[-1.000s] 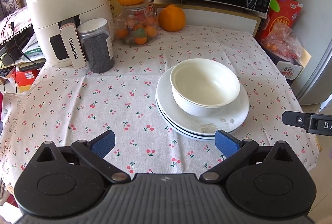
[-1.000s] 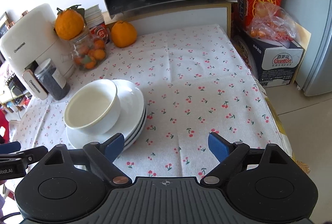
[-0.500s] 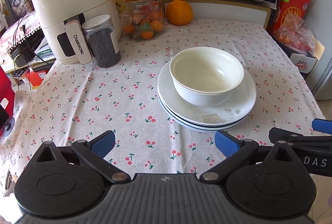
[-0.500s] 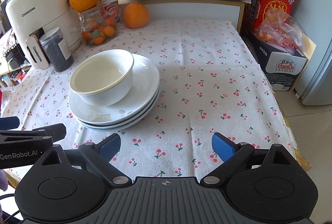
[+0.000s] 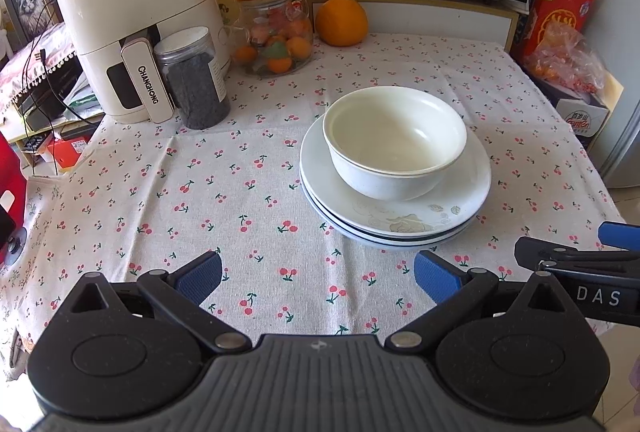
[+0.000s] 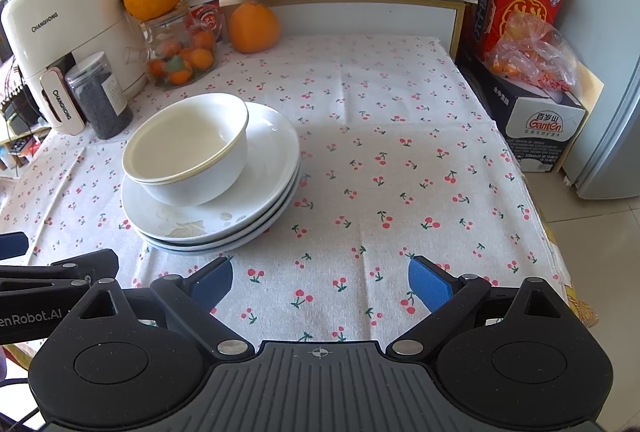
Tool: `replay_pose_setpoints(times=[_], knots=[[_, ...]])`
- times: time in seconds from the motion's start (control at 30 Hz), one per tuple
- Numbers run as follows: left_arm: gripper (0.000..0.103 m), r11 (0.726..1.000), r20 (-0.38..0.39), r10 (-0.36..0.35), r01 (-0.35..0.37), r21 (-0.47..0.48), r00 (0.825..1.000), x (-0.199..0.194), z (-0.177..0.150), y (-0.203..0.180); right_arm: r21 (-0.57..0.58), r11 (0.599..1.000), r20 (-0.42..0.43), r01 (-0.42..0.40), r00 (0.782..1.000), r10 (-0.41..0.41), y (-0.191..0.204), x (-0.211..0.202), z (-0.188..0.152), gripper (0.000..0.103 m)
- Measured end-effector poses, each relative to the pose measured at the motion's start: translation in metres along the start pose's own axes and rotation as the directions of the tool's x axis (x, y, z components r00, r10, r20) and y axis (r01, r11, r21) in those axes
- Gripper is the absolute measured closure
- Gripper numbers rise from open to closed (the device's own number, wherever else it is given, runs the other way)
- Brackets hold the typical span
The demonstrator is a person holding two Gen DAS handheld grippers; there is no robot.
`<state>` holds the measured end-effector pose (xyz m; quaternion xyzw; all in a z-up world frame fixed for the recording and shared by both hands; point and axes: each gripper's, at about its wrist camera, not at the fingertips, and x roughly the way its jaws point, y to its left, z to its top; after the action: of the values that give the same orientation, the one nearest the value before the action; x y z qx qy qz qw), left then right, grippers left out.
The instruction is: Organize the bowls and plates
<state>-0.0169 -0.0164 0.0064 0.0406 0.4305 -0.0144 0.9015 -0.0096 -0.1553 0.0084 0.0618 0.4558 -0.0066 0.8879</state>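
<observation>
On worktop (image 5: 240,168), bowl (image 5: 394,142) already stacked on plates (image 5: 400,220); right tongs (image 6: 320,282) just widened, left tongs (image 5: 318,278) apart, both empty, task looks done.

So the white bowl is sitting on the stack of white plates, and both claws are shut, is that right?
Not quite. The white ceramic bowl does sit on the stack of white plates, but neither claw is shut: the left claw in the left wrist view and the right claw in the right wrist view are both open, holding nothing.
</observation>
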Motion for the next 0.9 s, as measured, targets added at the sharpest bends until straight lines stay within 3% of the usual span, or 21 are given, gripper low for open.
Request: replay_pose_setpoints(times=[0.9], knots=[[0.0, 1.0, 0.002, 0.016, -0.016, 0.012, 1.0, -0.0007, 0.0001, 0.0024, -0.006, 1.0, 0.001, 0.009, 1.0, -0.009, 0.001, 0.0018, -0.0015, 0.007]])
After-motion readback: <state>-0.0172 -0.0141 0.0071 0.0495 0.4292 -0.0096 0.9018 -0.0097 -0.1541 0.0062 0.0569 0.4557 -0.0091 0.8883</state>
